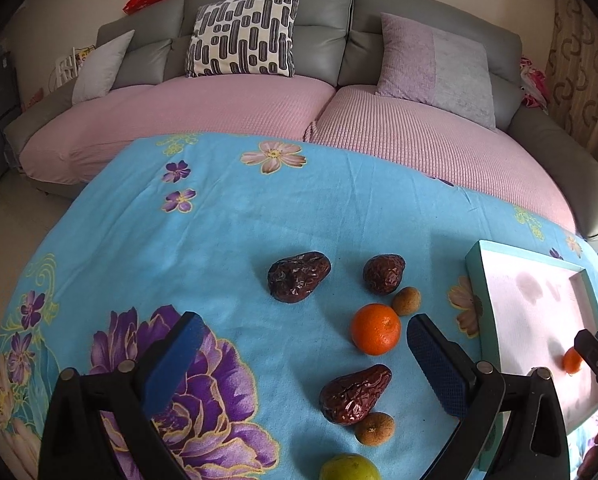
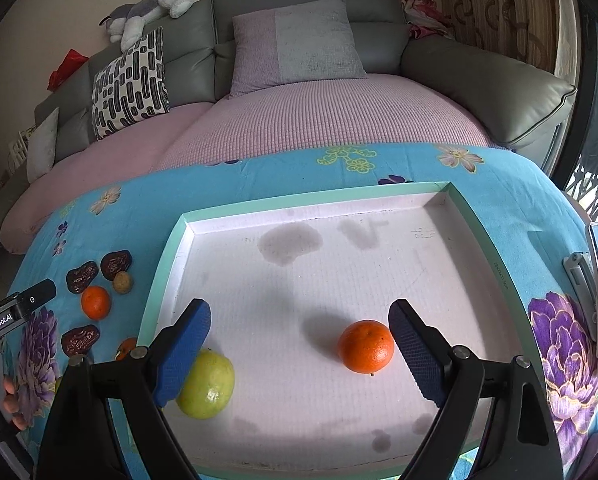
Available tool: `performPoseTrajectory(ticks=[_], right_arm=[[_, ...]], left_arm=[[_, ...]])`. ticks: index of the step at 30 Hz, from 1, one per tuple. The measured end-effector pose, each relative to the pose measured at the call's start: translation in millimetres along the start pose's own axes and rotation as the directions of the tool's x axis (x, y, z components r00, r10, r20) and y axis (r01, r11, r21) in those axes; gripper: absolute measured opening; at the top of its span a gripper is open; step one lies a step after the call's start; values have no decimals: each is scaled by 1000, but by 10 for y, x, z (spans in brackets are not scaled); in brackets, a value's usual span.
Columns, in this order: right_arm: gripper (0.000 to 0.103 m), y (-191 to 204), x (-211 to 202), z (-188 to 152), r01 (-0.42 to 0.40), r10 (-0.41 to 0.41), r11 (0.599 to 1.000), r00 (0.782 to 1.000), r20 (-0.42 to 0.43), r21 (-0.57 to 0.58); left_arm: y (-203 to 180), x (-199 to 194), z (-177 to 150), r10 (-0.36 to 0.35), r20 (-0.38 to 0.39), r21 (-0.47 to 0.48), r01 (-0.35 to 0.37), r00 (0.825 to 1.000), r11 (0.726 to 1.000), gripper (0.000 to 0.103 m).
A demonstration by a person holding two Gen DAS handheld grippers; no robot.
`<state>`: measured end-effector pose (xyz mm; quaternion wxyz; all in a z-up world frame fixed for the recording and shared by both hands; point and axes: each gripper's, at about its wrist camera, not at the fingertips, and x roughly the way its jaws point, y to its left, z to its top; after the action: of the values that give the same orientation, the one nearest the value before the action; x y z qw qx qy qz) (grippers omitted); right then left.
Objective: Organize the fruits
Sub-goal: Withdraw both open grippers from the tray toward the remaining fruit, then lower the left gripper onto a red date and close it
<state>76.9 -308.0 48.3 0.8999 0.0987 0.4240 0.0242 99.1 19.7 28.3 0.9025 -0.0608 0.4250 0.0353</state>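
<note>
My right gripper (image 2: 299,344) hangs open over the white tray (image 2: 311,196). An orange (image 2: 366,346) rests on the tray floor just inside the right finger, not gripped. A green fruit (image 2: 211,388) lies in the tray, partly behind the left finger. My left gripper (image 1: 303,344) stands open and empty above the blue floral cloth (image 1: 227,232). Ahead of it lie three wrinkled red dates (image 1: 299,282) (image 1: 384,273) (image 1: 355,394), an orange (image 1: 376,329), two small brown fruits (image 1: 406,301) (image 1: 374,429) and a green fruit (image 1: 349,467) at the bottom edge.
The tray's teal rim (image 1: 483,280) borders the loose fruit on the right. A grey sofa with pink covers (image 1: 227,112) and cushions runs behind the table. A metal object (image 2: 591,272) lies at the cloth's right edge. A hand (image 2: 11,400) holds the left gripper.
</note>
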Motion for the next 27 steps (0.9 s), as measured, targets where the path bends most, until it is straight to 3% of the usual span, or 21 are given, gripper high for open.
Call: performPoseTrajectory(ticks=[6, 9, 14, 17, 23, 27], right_arm=[[91, 182, 46, -22, -44, 44, 999, 999, 9, -19], [91, 231, 49, -48, -22, 22, 1000, 999, 27, -4], [91, 348, 100, -53, -71, 71, 997, 997, -12, -21], [91, 485, 126, -63, -67, 65, 996, 998, -24, -60], [91, 879, 88, -81, -146, 149, 976, 989, 3, -160], [91, 1117, 97, -130, -205, 205, 954, 978, -20, -217]], left_arm=[[138, -10, 8, 11, 2, -19, -11, 1000, 1000, 103], [214, -4, 14, 26, -1, -32, -26, 1000, 999, 103], [323, -46, 22, 26, 2, -34, -26, 1000, 999, 103], [419, -94, 39, 20, 10, -55, -19, 1000, 998, 103], [606, -185, 46, -9, 21, -106, 11, 1000, 994, 103], [600, -109, -26, -49, -18, -109, 47, 999, 993, 102]])
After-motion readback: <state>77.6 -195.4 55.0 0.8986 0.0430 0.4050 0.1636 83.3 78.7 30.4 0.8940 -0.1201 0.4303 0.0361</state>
